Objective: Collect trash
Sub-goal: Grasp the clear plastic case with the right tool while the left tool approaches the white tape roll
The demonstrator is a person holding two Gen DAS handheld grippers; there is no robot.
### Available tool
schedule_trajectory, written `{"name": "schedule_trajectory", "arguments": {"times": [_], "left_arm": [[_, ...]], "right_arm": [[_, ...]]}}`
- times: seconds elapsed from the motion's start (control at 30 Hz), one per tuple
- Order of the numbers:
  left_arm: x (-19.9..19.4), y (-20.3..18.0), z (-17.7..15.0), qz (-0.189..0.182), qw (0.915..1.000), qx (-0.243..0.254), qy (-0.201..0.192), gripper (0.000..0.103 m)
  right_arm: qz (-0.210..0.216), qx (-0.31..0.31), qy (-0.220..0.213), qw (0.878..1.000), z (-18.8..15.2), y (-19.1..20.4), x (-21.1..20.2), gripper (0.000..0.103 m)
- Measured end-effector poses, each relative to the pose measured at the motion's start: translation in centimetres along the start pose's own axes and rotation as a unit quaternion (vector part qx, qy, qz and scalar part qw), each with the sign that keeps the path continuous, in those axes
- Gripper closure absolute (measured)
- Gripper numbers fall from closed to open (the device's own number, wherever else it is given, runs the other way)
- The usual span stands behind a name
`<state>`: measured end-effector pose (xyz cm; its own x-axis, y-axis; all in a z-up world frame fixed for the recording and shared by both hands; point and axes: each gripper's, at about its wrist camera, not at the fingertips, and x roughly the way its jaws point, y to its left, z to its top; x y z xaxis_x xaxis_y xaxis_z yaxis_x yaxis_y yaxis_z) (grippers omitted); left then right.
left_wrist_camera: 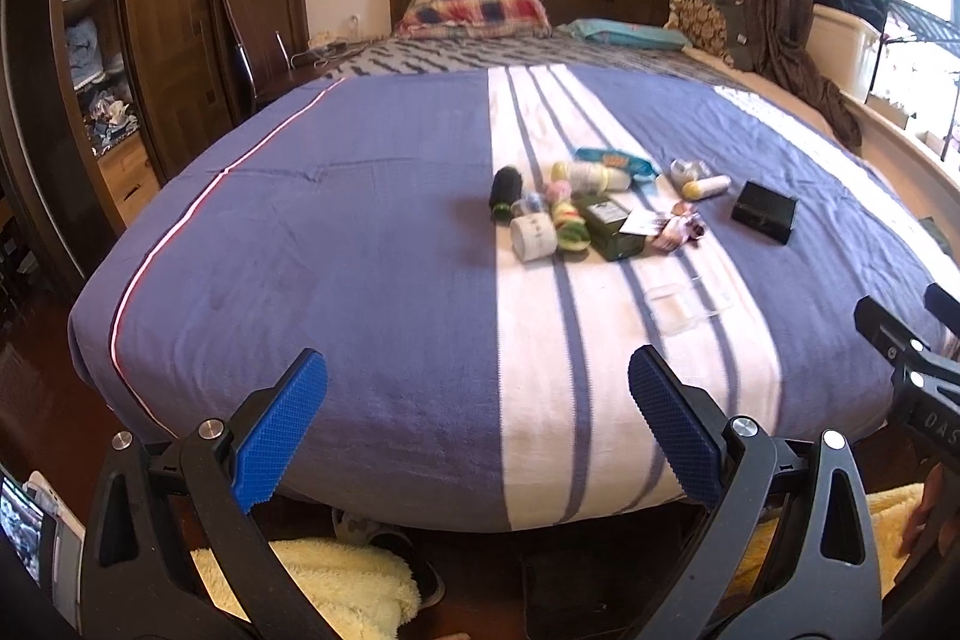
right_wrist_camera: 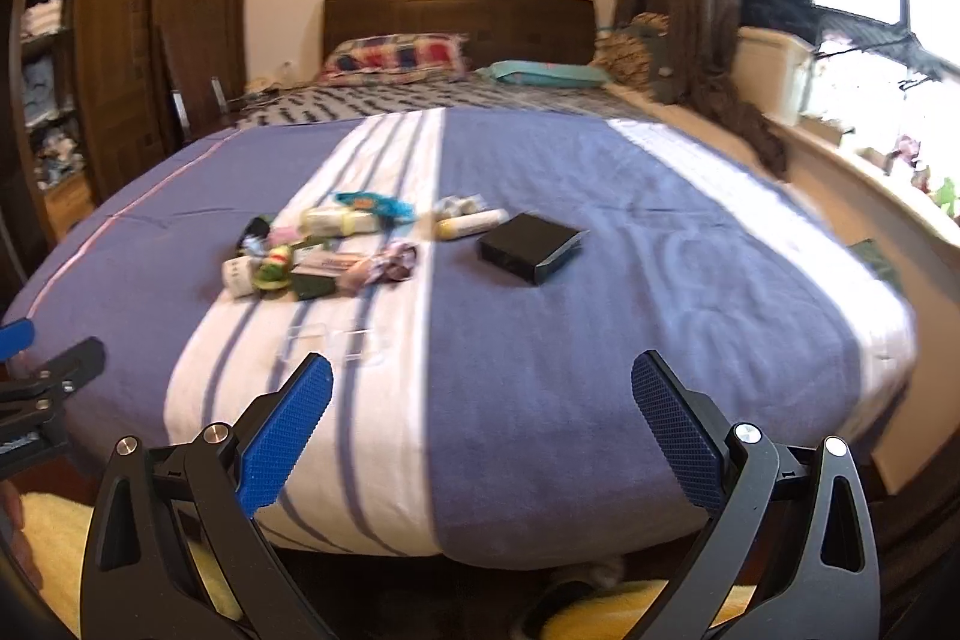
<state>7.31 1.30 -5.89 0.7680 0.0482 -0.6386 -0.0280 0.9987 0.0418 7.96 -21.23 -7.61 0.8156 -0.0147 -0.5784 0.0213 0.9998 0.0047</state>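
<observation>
Left hand-held gripper [left_wrist_camera: 477,388]: jaws spread wide, nothing between the blue pads, touching nothing; held above the foot of the bed.
Right hand-held gripper [right_wrist_camera: 482,391]: also spread wide and empty, level with the foot of the bed; its black frame shows at the right edge of the left view.
Bed [left_wrist_camera: 360,232]: blue blanket with a white striped band running down the middle.
Clear tray [left_wrist_camera: 675,307]: nearest thing to both grippers, lying on the white band; it looks empty.
Trash pile [left_wrist_camera: 576,214]: on the white band, beyond the tray, well apart from both grippers.
Pile contents: one white roll [left_wrist_camera: 534,235], one dark cylinder [left_wrist_camera: 504,190], one dark green box [left_wrist_camera: 609,229], one blue wrapper [left_wrist_camera: 612,160], crumpled wrappers [left_wrist_camera: 681,229], plus smaller bits too blurred to count.
Yellow-capped tube [left_wrist_camera: 708,187]: one, just right of the pile.
Black box [left_wrist_camera: 765,211]: one, on the blue part, apart from the pile to the right; contents hidden.
Pillows: two at the headboard, one plaid [left_wrist_camera: 474,13], one teal [left_wrist_camera: 630,31].
Wardrobe [left_wrist_camera: 156,40]: left of the bed, shelves holding folded clothes.
</observation>
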Motion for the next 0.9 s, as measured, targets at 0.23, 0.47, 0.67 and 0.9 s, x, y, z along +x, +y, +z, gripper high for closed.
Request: {"name": "schedule_trajectory", "arguments": {"times": [0.23,0.47,0.67,0.9], "left_arm": [[2.8,2.0,0.7,0.02,0.9996,-0.013,0.014,0.008],[5.6,3.4,1.9,0.011,0.9991,-0.016,0.037,0.008],[7.4,3.5,2.7,-0.001,0.999,-0.005,0.044,0.008],[9.7,2.0,3.6,-0.038,0.9978,0.005,0.054,0.008]], "right_arm": [[0.079,-0.015,0.054,0.995,-0.8,3.0,4.6,0.003],[0.098,-0.027,0.091,0.991,-0.7,5.9,9.0,0.003],[0.076,-0.044,0.085,0.993,-0.8,6.8,10.7,0.005],[0.071,-0.055,0.073,0.993,-0.1,6.6,11.2,0.024]]}}
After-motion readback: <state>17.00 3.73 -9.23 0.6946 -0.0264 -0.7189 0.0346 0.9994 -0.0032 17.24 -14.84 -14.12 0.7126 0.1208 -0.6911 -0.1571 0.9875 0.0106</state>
